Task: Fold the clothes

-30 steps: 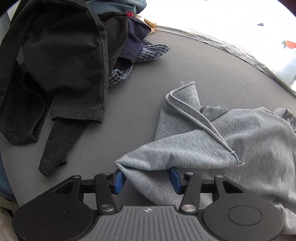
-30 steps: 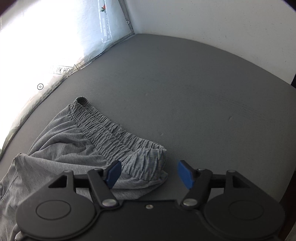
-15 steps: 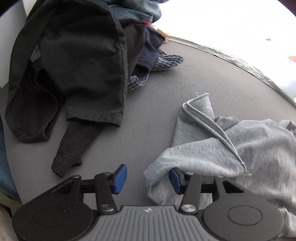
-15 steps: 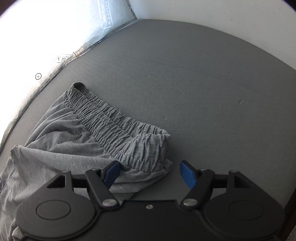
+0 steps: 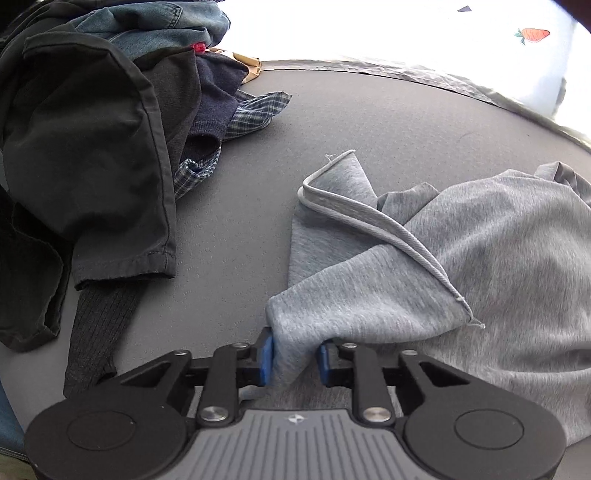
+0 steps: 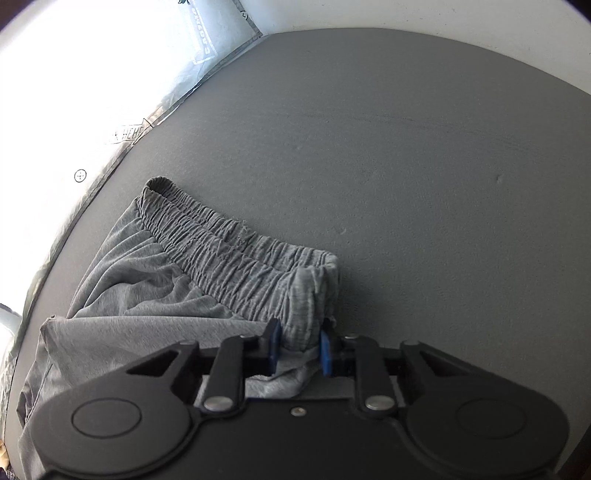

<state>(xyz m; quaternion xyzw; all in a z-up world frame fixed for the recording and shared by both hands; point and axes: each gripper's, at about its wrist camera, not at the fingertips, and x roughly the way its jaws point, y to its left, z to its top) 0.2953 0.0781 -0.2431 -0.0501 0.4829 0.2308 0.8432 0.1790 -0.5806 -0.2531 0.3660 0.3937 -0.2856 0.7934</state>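
A pair of light grey shorts (image 5: pixel 480 258) lies crumpled on the dark grey surface (image 5: pixel 369 122). In the left wrist view my left gripper (image 5: pixel 294 356) is shut on a bunched fold of a leg end, near the white-edged hem (image 5: pixel 354 214). In the right wrist view the shorts' elastic waistband (image 6: pixel 221 251) runs from upper left toward me. My right gripper (image 6: pixel 298 350) is shut on the near end of the waistband.
A pile of dark clothes (image 5: pixel 92 147) with a black garment, denim (image 5: pixel 159 26) and a checked shirt (image 5: pixel 251 114) sits at the left. A black ribbed sleeve (image 5: pixel 99 325) lies beside my left gripper. A bright covered edge (image 6: pixel 110 140) borders the surface.
Both grippers were open around the cloth and have closed on it: the left on the leg end, the right on the waistband end. The left gripper also shifted right.
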